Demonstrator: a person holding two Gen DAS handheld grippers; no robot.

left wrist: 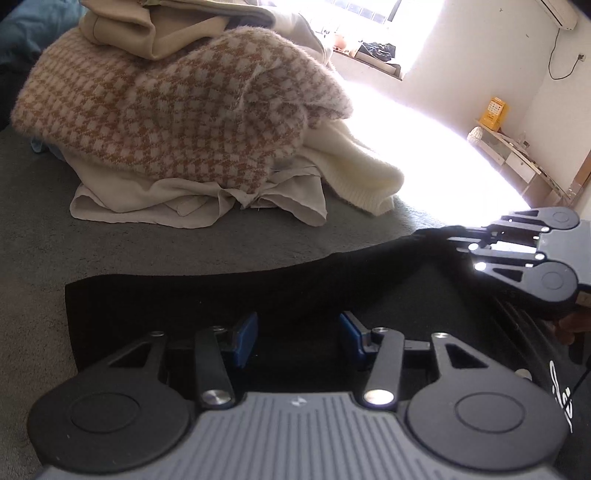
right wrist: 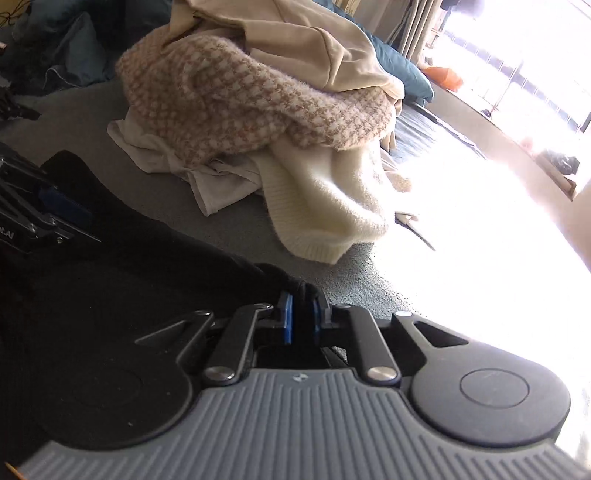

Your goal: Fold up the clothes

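A black garment (left wrist: 221, 295) (right wrist: 147, 277) lies spread on the grey bed cover (left wrist: 55, 221) (right wrist: 92, 122). My left gripper (left wrist: 298, 334) hangs low over its near part, blue pads (left wrist: 245, 339) well apart, with only black cloth below and nothing pinched between them. It also shows at the left edge of the right wrist view as the left gripper (right wrist: 48, 206). My right gripper (right wrist: 301, 319) is shut on the garment's far right corner, and black cloth bunches out between its blue pads (right wrist: 287, 321). From the left wrist view the right gripper (left wrist: 452, 240) pinches that corner.
A pile of clothes sits just beyond the black garment: a brown-and-white houndstooth sweater (left wrist: 166, 118) (right wrist: 240, 103), a cream knit (left wrist: 362, 173) (right wrist: 325, 206) and a beige garment (left wrist: 159, 29) (right wrist: 314, 44). Blue bedding (right wrist: 55, 48) lies at the back left. Glare from the window (left wrist: 369, 11) washes out the right.
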